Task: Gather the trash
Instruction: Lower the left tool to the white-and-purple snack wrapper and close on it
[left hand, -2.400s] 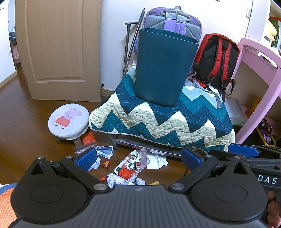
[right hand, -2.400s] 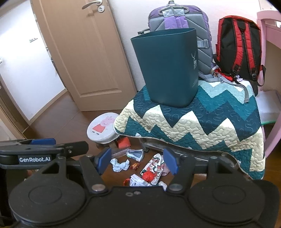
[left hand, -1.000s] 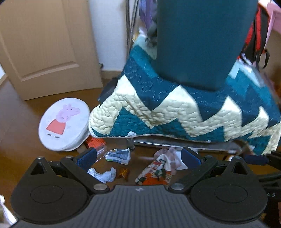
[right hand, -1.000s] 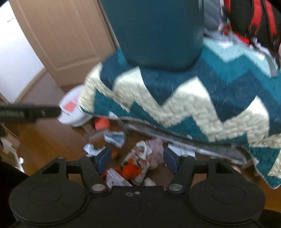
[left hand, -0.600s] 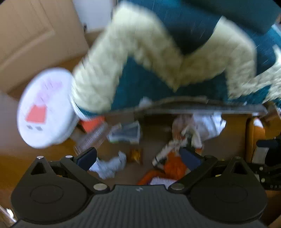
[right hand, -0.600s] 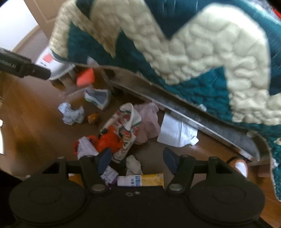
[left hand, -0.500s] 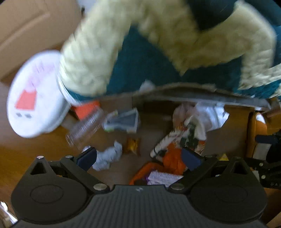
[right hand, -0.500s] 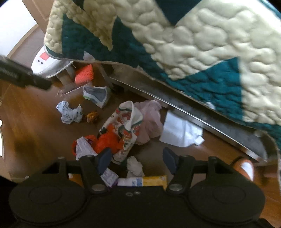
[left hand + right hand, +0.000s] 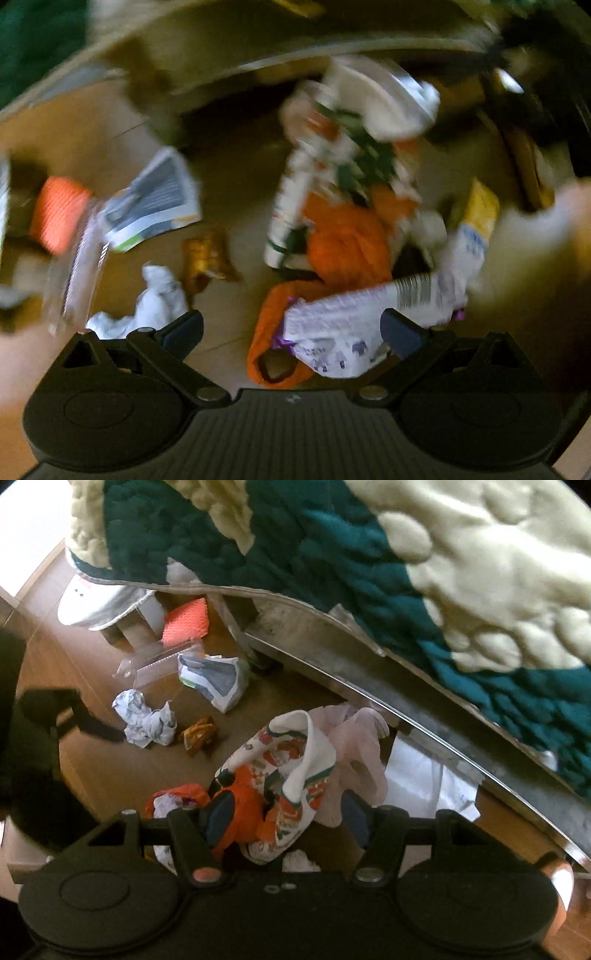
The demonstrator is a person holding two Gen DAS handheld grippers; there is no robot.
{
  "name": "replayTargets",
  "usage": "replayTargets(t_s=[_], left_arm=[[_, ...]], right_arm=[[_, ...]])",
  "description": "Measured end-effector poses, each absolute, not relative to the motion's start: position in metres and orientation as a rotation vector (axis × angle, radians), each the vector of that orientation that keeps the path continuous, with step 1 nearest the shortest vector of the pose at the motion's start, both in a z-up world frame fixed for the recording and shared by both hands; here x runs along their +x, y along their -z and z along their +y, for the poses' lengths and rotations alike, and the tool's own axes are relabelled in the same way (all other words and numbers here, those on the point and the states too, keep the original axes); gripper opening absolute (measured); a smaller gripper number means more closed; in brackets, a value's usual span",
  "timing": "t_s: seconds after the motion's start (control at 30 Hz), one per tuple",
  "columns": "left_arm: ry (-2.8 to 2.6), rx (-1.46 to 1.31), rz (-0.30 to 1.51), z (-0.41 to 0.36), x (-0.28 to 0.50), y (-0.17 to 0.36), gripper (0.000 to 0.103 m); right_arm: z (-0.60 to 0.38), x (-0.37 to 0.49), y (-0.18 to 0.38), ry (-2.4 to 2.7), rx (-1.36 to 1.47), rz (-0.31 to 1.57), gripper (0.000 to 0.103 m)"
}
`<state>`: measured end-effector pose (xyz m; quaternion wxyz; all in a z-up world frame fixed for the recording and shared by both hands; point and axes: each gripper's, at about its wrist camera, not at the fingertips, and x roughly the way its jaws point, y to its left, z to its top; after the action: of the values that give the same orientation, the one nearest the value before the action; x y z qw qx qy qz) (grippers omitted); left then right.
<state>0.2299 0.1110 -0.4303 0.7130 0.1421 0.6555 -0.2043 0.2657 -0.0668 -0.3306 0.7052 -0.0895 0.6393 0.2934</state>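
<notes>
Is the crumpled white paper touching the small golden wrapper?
Apart. In the right wrist view, bare floor shows between the crumpled white paper and the golden wrapper.

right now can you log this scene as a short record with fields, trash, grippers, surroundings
setting: wooden floor beside a quilt in teal and cream
trash in middle: printed bag over an orange wrapper, pink bag touching it
trash at left: crumpled paper, gold candy wrapper, grey and white pouch, clear plastic tray
other: white sheet under the quilt edge
left gripper: open, above a white barcode wrapper, view blurred
right gripper: open, fingers either side of the printed bag
held: nothing
</notes>
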Motion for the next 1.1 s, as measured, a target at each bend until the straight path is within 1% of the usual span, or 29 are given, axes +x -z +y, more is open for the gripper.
replayTargets(t_s=[0.13,0.33,0.57,0.7,0.77,0.8,0.83,0.87,0.9,0.93,0.97,1.0,1.1], left_arm=[[0.519,0.418,1.428,0.1,0.214,0.447,0.102],[0.685,0.682,1.239,0.076,0.184,0.444,0.102],[0.789,0.84,1.146,0.06,0.173,0.453,0.102],[0.817,0.88,1.153,0.053,0.171,0.467,0.09],[0.822,0.892,1.155,0.052,0.17,0.47,0.087],[0.825,0.893,1.156,0.052,0.169,0.471,0.083],[0.826,0.9,1.158,0.051,0.169,0.472,0.076],[0.824,0.914,1.16,0.05,0.168,0.475,0.073],[0.82,0.929,1.166,0.049,0.167,0.477,0.068],[0.816,0.94,1.175,0.048,0.166,0.48,0.064],[0.812,0.947,1.182,0.048,0.166,0.482,0.061],[0.813,0.949,1.18,0.048,0.165,0.482,0.054],[0.815,0.945,1.166,0.049,0.164,0.479,0.05]], right_arm=[[-0.06,0.27,0.343,-0.669,-0.212,1.435,0.063],[-0.049,0.275,0.352,-0.672,-0.206,1.407,0.063],[-0.04,0.282,0.361,-0.656,-0.226,1.374,0.062],[-0.037,0.284,0.366,-0.647,-0.253,1.369,0.061],[-0.035,0.284,0.37,-0.645,-0.274,1.366,0.06],[-0.033,0.284,0.371,-0.647,-0.284,1.364,0.059],[-0.032,0.283,0.372,-0.649,-0.298,1.361,0.049],[-0.03,0.283,0.374,-0.641,-0.321,1.359,0.023],[-0.028,0.282,0.375,-0.619,-0.354,1.357,0.01],[-0.028,0.283,0.378,-0.608,-0.363,1.367,0.008],[-0.029,0.285,0.379,-0.61,-0.347,1.378,0.008],[-0.03,0.285,0.379,-0.611,-0.342,1.379,0.007],[-0.031,0.28,0.376,-0.63,-0.38,1.359,0.004]])
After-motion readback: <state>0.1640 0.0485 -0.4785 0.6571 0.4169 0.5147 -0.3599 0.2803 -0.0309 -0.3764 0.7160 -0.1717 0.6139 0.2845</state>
